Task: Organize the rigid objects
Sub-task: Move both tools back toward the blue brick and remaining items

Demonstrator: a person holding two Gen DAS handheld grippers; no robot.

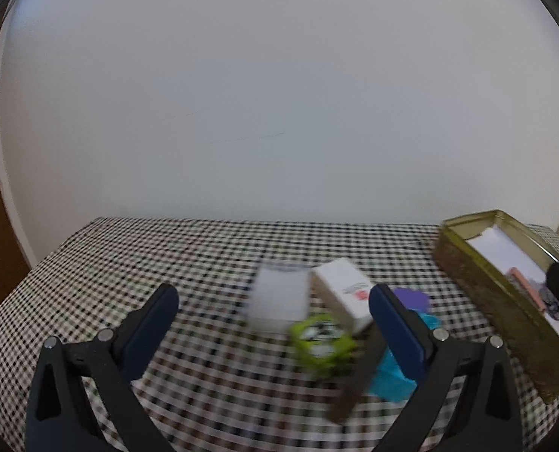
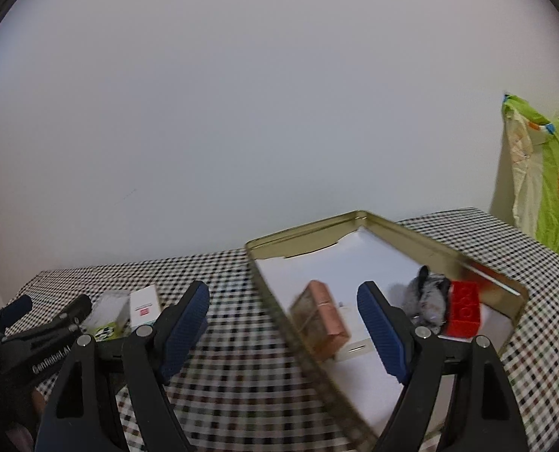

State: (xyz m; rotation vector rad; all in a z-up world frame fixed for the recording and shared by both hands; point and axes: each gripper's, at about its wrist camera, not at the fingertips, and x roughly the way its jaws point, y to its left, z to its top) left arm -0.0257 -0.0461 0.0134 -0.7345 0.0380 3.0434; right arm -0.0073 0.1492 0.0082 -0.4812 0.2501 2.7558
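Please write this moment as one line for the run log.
left gripper: open, empty | right gripper: open, empty | gold tin: red brick, pink box inside

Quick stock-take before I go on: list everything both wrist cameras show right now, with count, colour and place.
Shallow metal tin: one, gold, right side of table, open.
Rectangular block: one, pinkish-brown, inside tin.
Studded plastic brick: one, red, inside tin.
Furry item: one, grey, inside tin beside brick.
Cardboard box: one, white, red mark, mid-table.
Translucent container: one, whitish, left of box; blurred.
Round toy: one, lime green, before box.
Soft pieces: blue and purple, beside toy.
Checked tablecloth: one, black-white.
Hanging cloth: green-yellow, far right.
Left claw: open, empty.
Right claw: open, empty.
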